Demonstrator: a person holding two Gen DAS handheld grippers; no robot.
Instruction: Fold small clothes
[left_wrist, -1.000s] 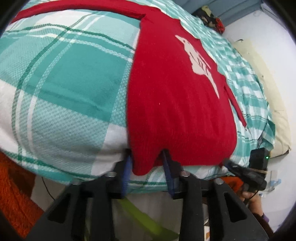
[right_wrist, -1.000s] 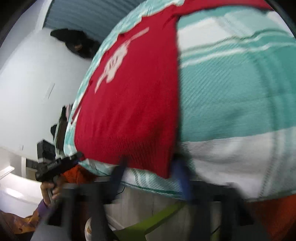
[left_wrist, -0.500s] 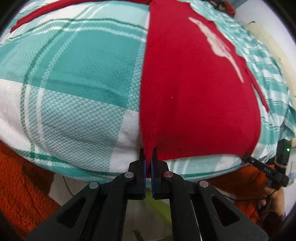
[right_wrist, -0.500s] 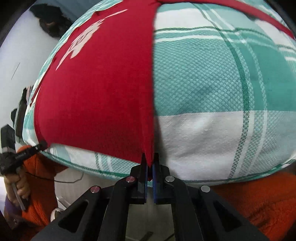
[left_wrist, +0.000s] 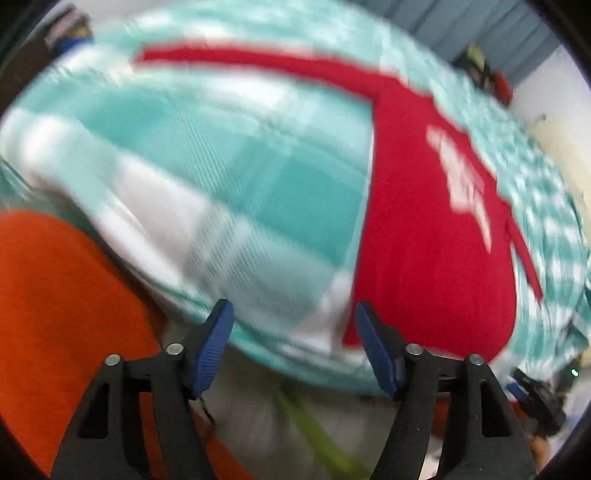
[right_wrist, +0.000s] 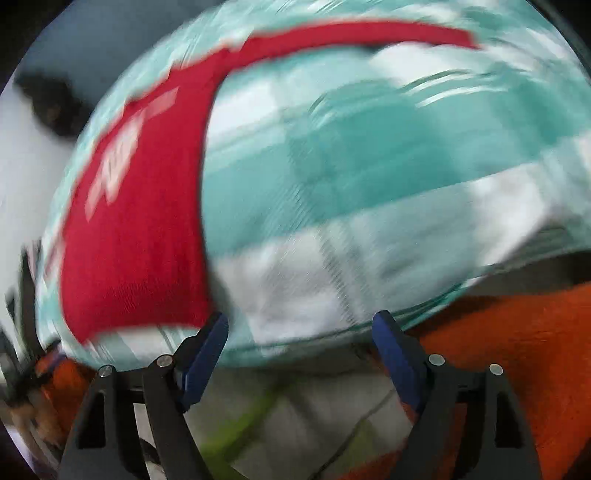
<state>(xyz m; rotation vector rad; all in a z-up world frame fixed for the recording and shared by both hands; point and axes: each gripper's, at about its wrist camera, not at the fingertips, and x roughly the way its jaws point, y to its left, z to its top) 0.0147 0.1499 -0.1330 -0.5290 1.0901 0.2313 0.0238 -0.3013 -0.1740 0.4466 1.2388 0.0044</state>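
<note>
A red long-sleeved top (left_wrist: 424, 229) with a white print lies flat on the teal and white checked bedcover (left_wrist: 236, 184), one sleeve stretched out sideways. In the left wrist view my left gripper (left_wrist: 293, 328) hangs above the near edge of the bed, its jaws opening, nothing between the blue pads; the top's near left hem corner lies just beyond the right pad. In the right wrist view the same red top (right_wrist: 136, 236) sits on the left, and my right gripper (right_wrist: 301, 338) is opening too, free of the cloth, its left pad close to the hem's right corner. Both views are blurred.
An orange garment (left_wrist: 62, 317) on the person fills the near corners (right_wrist: 517, 350) of both views. The checked bedcover (right_wrist: 369, 166) runs far to each side. The other hand-held gripper (left_wrist: 539, 398) shows at the lower right of the left view. Dark things (right_wrist: 51, 99) lie at the bed's far end.
Both grippers were shut on the top's near hem corners half a second ago; now both have let go, stand wide and have lifted back from the bed edge. The top lies flat.
</note>
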